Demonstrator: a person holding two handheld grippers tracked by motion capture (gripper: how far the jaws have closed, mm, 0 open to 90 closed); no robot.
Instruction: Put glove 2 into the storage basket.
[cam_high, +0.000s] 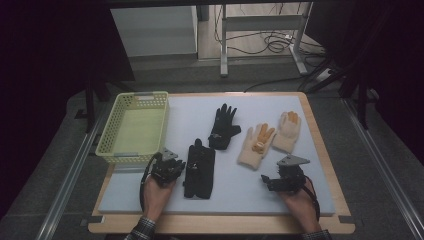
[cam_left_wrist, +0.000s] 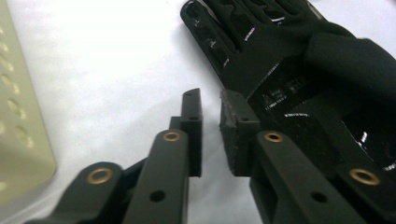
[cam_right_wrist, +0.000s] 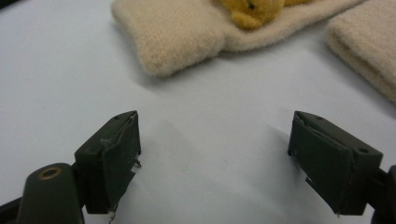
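Black glove (cam_left_wrist: 299, 79) just right of left claw (cam_left_wrist: 211, 133) | seemingly touching | claw narrow, nothing between

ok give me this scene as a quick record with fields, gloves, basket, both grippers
surface: white mat on a wooden table
basket: pale green plastic basket, far left, nothing in it
black gloves: near black glove beside the left gripper; far black glove farther back
cream gloves: two cream gloves with orange fingers, left cream glove, right cream glove
left gripper: left gripper, jaws nearly shut, nothing between them, at the near black glove's edge
right gripper: right gripper, jaws wide open, holding nothing, short of the cream gloves
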